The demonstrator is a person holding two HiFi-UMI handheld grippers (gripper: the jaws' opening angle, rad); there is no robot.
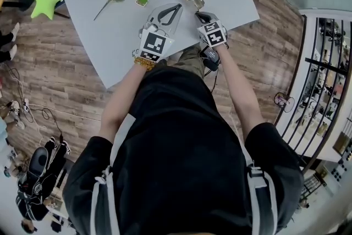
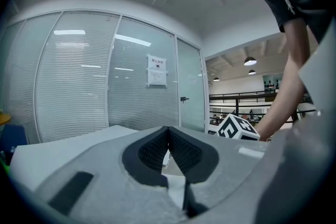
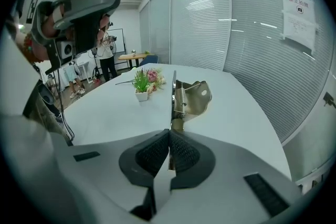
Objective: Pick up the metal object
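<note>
A brass-toned sprung metal bracket point(image 3: 190, 98) is pinched in the right claw point(image 3: 169, 136) over the pale grey worktop point(image 3: 105, 107).
The bracket's lower end is hidden between the pressed pads. The rest juts ahead of the tips, and whether it clears the worktop is hard to tell. The left claw point(image 2: 168, 131), beside the right one, is pressed together on nothing, and its body blocks much of its own view. Beyond the right claw's tips, to their left, a small white pot point(image 3: 140, 95) holds a green tufted plant point(image 3: 140, 81), with a pink flower sprig point(image 3: 153, 77) just behind.
</note>
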